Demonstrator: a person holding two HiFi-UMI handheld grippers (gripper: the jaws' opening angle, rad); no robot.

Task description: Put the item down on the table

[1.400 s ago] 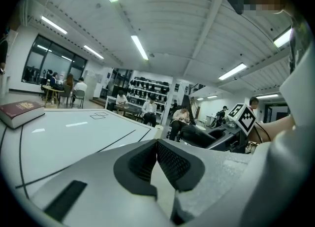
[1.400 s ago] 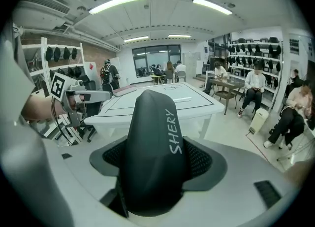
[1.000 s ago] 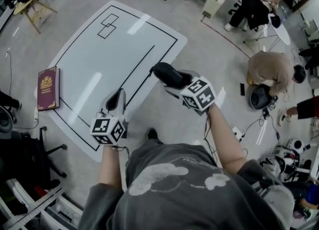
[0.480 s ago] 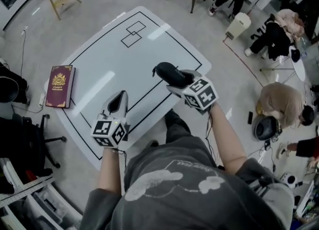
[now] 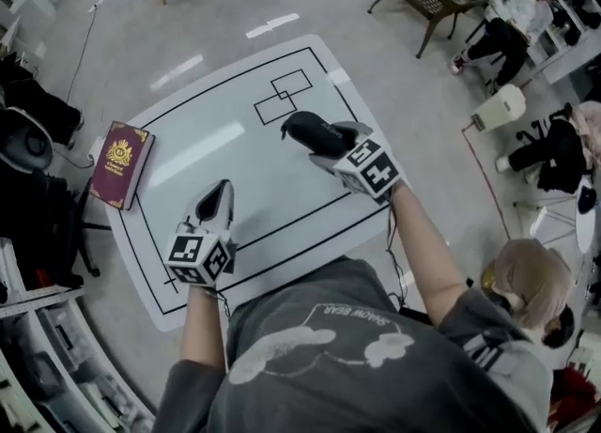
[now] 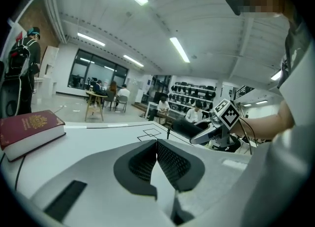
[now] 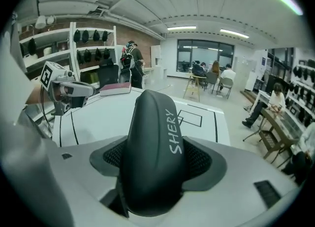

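Room: open workroom with a grey floor, shelves and seated people round the edges; a white counter point(image 5: 216, 140) marked with black lines stands below the person.
Counter: it carries a red book point(image 5: 120, 164) at its edge, well to the left of the left hand-held gripper point(image 5: 216, 198). 2 overlapping outlined squares point(image 5: 284, 96) lie just ahead of the right hand-held gripper point(image 5: 331, 140).
Right hand-held gripper: its jaws stand wide and clamp a black case point(image 7: 155, 147), with a pad pressed on each flank. It tilts down toward the counter.
Case: it is long and rounded, with white lettering along its top. It sticks out ahead of the right hand-held gripper's jaws, over the counter's middle. It does not lie on the counter; in the left gripper view it looks held clear of the surface.
Left hand-held gripper: its jaws are closed tip to tip with nothing between them. It hangs over the near part of the counter, well to the left of the right hand-held gripper.
Step in hand: by my reading, the case is being brought over the counter for setting down. The grip is on and no release has been made.
Next move: it calls for lowering the right hand-held gripper until the case's underside rests flat on bare counter. Only then should the jaws spread, before drawing back along the case's length.
Care: the case is smooth and rounded, so opening the jaws while it hangs above the counter would likely let it drop and roll.
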